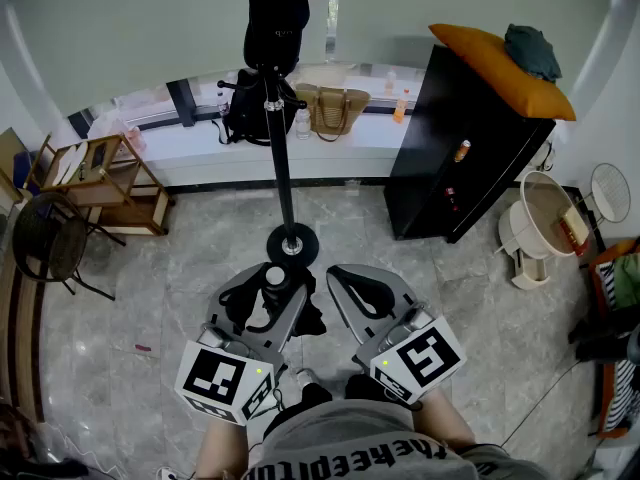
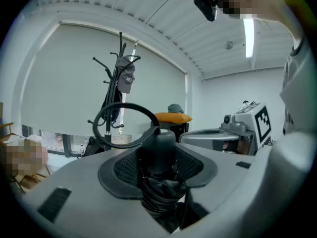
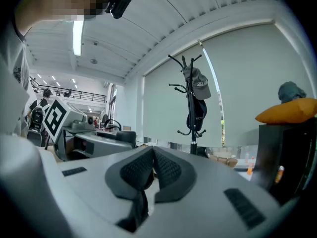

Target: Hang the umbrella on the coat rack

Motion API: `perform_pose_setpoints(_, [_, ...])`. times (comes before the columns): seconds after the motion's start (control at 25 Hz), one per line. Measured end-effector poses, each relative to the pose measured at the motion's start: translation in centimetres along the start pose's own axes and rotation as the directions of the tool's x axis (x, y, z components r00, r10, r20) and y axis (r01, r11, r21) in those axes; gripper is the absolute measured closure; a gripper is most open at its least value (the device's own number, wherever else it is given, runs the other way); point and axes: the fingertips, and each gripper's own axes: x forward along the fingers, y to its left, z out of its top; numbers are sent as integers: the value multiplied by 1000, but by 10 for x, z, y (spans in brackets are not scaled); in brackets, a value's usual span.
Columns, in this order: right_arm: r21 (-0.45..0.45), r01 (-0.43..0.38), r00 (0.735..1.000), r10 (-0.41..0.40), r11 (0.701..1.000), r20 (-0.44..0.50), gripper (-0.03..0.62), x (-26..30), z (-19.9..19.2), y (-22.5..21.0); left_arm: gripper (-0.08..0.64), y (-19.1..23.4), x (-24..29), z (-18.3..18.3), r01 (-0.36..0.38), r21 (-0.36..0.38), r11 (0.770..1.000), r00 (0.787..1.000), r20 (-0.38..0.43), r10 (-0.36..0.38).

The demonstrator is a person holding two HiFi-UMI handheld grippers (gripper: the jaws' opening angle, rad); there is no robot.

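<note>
A folded black umbrella (image 2: 159,152) stands upright between my left gripper's (image 2: 158,170) pads, which are shut on its body just below the round handle. Its loop strap (image 2: 121,108) arcs up to the left. From above, the umbrella's handle (image 1: 275,277) shows in the left gripper (image 1: 272,290). The black coat rack (image 1: 281,158) stands straight ahead, its round base (image 1: 292,242) just beyond the jaws. A grey cap (image 2: 126,77) and a dark bag (image 3: 198,114) hang on it. My right gripper (image 1: 347,283) is shut on nothing, beside the left one.
A black cabinet (image 1: 462,158) with an orange cushion (image 1: 505,56) stands to the right of the rack. A wooden shelf (image 1: 105,183) and a black chair (image 1: 50,246) are on the left. Bags (image 1: 330,110) sit on the window ledge. A white basket (image 1: 540,223) is at far right.
</note>
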Motion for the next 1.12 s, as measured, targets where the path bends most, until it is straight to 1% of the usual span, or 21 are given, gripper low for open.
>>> perform_pose_setpoints(0.52, [-16,14,1000,-14,1000,2,581,10,3,6,350,7,1,3,32,22,999,999,5,-32])
perform_pose_setpoints(0.64, [-19,27,1000,-27,999,8,581,11,3,9,350,9,-1,3,46,31,998,999,7,-46])
perform_pose_setpoints(0.8, [9,54,998,-54,999,33,580,9,5,10,350,11,0,2,71,36,997,997,7,-71])
perform_pose_setpoints(0.96, [12,93,995,-94,996,28,580,2,1,1,350,7,7,1,95,26,995,995,8,-95])
perform_pose_setpoints(1.12, [17,99,995,-100,995,31,580,2,-4,-6,350,6,14,-1,101,16,995,995,15,-102])
